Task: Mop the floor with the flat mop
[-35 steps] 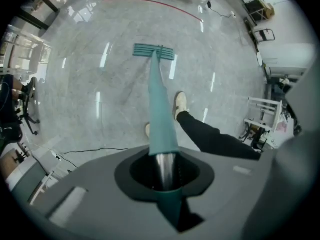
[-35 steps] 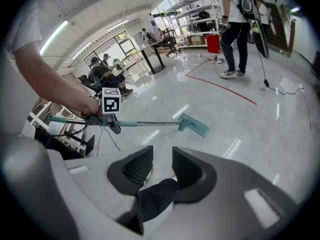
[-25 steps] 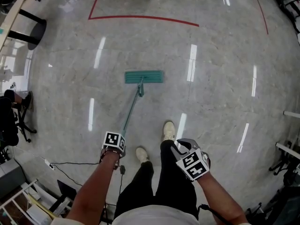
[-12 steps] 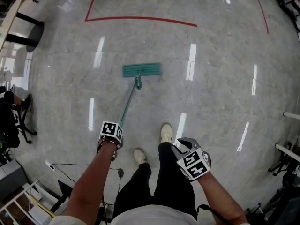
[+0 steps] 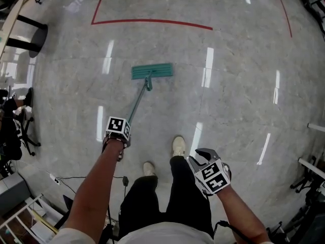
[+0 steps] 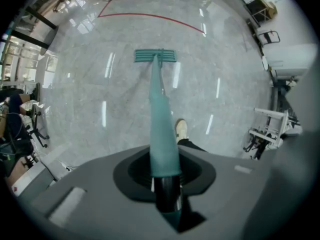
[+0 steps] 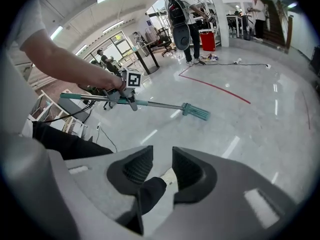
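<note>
The flat mop's teal head (image 5: 152, 70) lies flat on the grey marble floor ahead of me, below the red tape line. Its teal handle (image 5: 137, 103) slants back to my left gripper (image 5: 121, 135), which is shut on it. In the left gripper view the handle (image 6: 159, 114) runs out from between the jaws of the left gripper (image 6: 165, 180) to the mop head (image 6: 155, 56). My right gripper (image 5: 204, 155) hangs beside my right leg, open and holding nothing. The right gripper view shows its jaws (image 7: 162, 171) apart, with the mop head (image 7: 196, 111) farther off.
A red tape line (image 5: 152, 21) crosses the floor beyond the mop. A black cable (image 5: 76, 179) trails at lower left near an office chair (image 5: 15, 131). Metal racks (image 5: 312, 166) stand at the right edge. A person (image 7: 180, 24) and a red bin (image 7: 208, 40) are far off.
The mop head has slid forward, away from me, toward the red line. My left gripper moved forward with the handle, and my feet stepped forward. The right gripper barely moved.
</note>
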